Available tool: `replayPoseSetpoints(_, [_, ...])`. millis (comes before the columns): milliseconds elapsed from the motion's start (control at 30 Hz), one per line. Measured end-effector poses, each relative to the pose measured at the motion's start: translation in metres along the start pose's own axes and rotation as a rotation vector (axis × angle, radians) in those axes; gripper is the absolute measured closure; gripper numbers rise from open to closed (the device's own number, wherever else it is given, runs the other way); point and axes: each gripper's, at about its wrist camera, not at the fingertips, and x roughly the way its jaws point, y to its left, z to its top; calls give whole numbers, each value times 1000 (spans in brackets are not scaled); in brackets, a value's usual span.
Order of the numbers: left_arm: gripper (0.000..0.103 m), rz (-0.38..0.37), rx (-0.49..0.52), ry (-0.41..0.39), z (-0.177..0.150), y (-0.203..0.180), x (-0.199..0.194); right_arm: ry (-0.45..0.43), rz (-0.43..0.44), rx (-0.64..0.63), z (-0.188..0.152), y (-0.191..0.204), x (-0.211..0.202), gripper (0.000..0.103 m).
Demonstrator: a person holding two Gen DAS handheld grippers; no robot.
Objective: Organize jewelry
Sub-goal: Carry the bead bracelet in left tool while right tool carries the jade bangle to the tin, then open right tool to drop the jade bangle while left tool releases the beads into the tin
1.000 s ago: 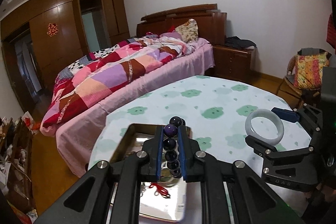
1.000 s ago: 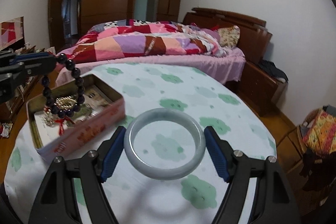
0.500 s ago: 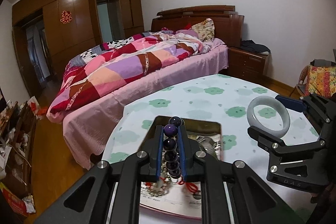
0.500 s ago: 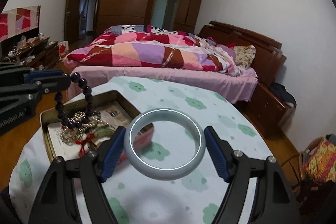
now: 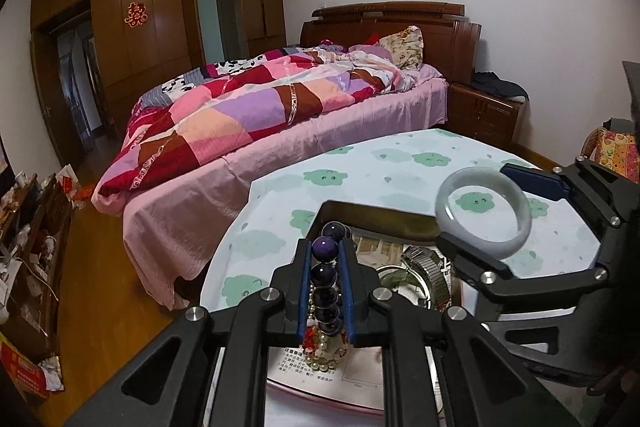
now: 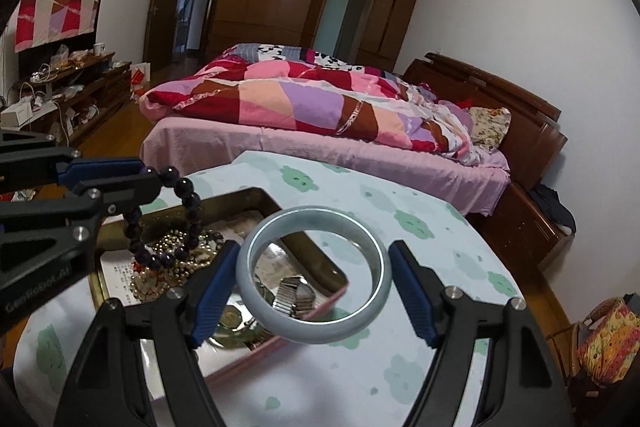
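Black tool [image 5: 325, 267] (blue pads, silver screws)

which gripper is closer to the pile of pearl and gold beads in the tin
Left. The left gripper hangs right above the bead pile, dangling the dark bead bracelet over it; the right gripper holds the jade bangle off to the side.

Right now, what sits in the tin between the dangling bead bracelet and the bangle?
In the right wrist view, a metal watch band lies in the tin between the bead bracelet and the bangle, beside a heap of pearl beads.
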Motion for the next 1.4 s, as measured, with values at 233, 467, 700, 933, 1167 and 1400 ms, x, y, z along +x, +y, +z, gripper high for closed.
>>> replayPoseSetpoints(233, [90, -5, -6, 28, -6, 4, 11, 29, 12, -26, -6, 8, 14, 26])
replayPoseSetpoints(467, [89, -10, -7, 89, -18, 2, 29, 118, 71, -71, -19, 20, 40, 26])
replayPoseSetpoints(700, [84, -8, -25, 74, -18, 6, 25, 144, 110, -110, -27, 29, 39, 26])
replayPoseSetpoints(933, [50, 23, -51, 30, -14, 15, 7, 104, 74, -111, -22, 26, 23, 20])
replayPoseSetpoints(1167, [46, 58, -48, 3, -9, 22, -8, 99, 26, -39, -27, 5, 10, 20])
replayPoseSetpoints(1400, [46, 67, -31, 2, -9, 21, -14, 59, -19, 5, -23, -11, -17, 14])
